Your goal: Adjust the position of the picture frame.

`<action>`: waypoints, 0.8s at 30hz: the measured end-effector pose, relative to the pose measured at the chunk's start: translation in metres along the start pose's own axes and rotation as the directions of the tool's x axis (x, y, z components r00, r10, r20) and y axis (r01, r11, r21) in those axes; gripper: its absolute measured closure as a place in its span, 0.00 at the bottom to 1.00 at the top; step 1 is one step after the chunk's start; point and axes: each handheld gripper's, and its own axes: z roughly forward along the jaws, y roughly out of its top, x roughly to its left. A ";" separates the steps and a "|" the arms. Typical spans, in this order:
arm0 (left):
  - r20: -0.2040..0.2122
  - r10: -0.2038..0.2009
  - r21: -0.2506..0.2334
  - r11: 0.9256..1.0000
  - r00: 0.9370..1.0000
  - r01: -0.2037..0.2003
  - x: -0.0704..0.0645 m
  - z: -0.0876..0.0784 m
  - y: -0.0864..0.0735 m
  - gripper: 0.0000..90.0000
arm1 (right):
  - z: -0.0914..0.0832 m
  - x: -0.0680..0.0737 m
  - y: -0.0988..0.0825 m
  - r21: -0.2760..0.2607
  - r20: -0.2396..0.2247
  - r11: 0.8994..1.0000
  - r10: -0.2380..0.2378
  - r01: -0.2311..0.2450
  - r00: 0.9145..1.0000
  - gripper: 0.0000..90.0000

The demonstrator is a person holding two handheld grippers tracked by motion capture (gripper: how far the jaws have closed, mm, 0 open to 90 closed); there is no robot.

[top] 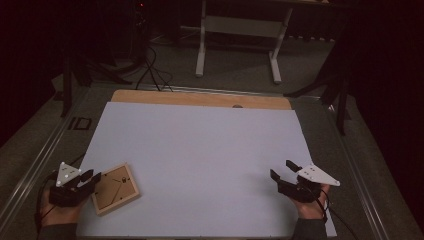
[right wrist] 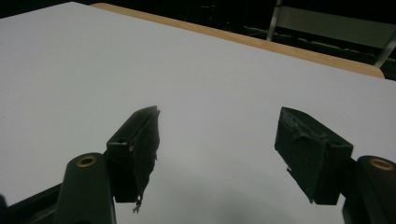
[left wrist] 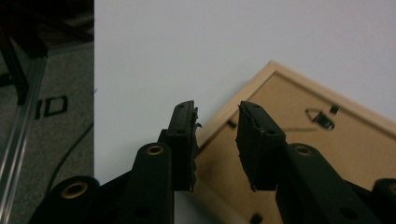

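Note:
A small wooden picture frame (top: 116,189) lies face down near the front left corner of the white sheet (top: 200,145), its back and metal hanger (left wrist: 322,119) facing up. My left gripper (top: 92,178) sits at the frame's left edge. In the left gripper view its jaws (left wrist: 217,109) stand partly apart over that edge of the frame (left wrist: 327,154), with a gap showing between each pad and the wood. My right gripper (top: 281,168) rests at the front right of the sheet, and its jaws (right wrist: 217,116) are wide open over the bare white sheet (right wrist: 210,70).
The sheet covers a wooden board (top: 200,98) whose far edge shows. Grey carpet and metal rails (top: 35,155) flank the table. Behind stand a white desk frame (top: 237,30), floor cables (top: 150,70) and dark stands (top: 342,100).

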 end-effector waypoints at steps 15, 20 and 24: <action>0.035 -0.032 0.053 0.998 0.999 0.030 0.004 -0.010 -0.022 0.73 | 0.000 0.000 -0.001 0.004 0.004 1.000 -0.005 0.005 1.000 0.33; 0.040 -0.034 0.062 0.998 0.999 0.031 0.001 -0.013 -0.024 0.75 | 0.001 0.001 -0.001 0.007 0.004 1.000 -0.006 0.006 1.000 0.33; 0.038 -0.034 0.065 0.997 0.999 0.032 -0.001 -0.013 -0.023 0.75 | 0.001 0.002 0.000 0.009 0.003 1.000 -0.011 0.011 1.000 0.33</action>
